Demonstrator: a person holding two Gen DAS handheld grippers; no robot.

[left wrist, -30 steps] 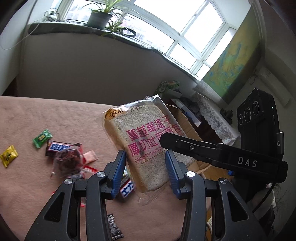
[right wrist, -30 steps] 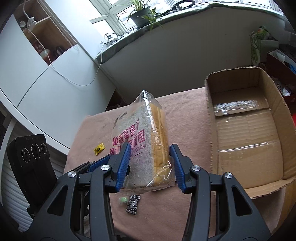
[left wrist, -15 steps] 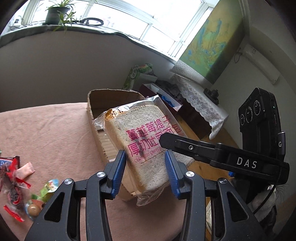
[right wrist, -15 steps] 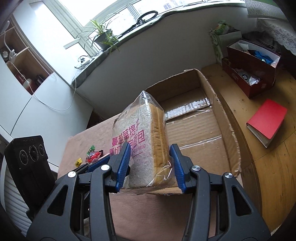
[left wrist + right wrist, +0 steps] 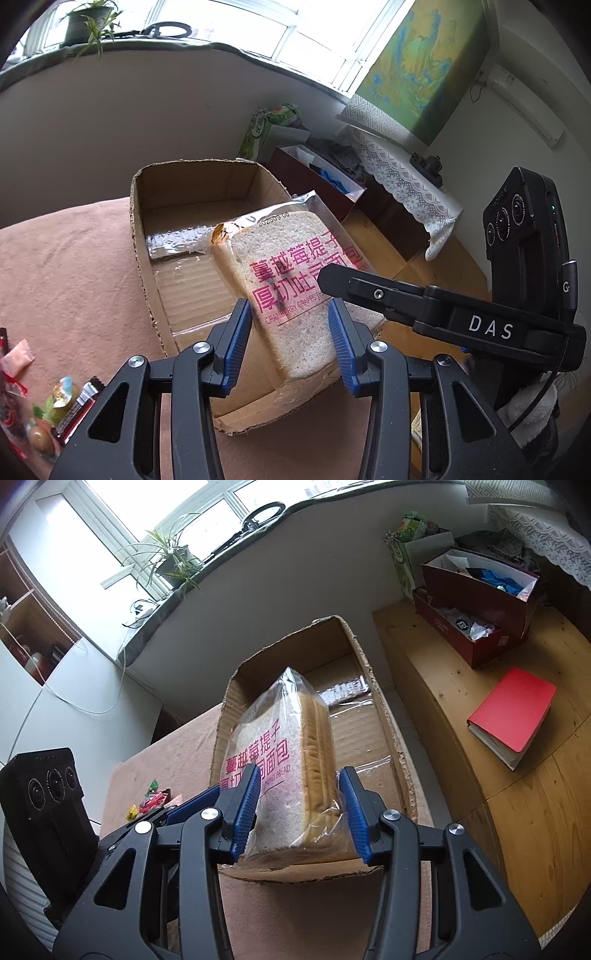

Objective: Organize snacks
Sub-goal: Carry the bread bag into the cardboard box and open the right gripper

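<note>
Holding a bagged bread loaf (image 5: 291, 764) over the open cardboard box (image 5: 192, 280).
Only the right wrist view shows a red book (image 5: 513, 716) on the wooden bench; only the left shows loose snacks (image 5: 55, 406) on the pink cloth. Both claws, the right gripper (image 5: 301, 808) and left gripper (image 5: 291, 343), half-open, clamp the loaf between their blue pads.
</note>
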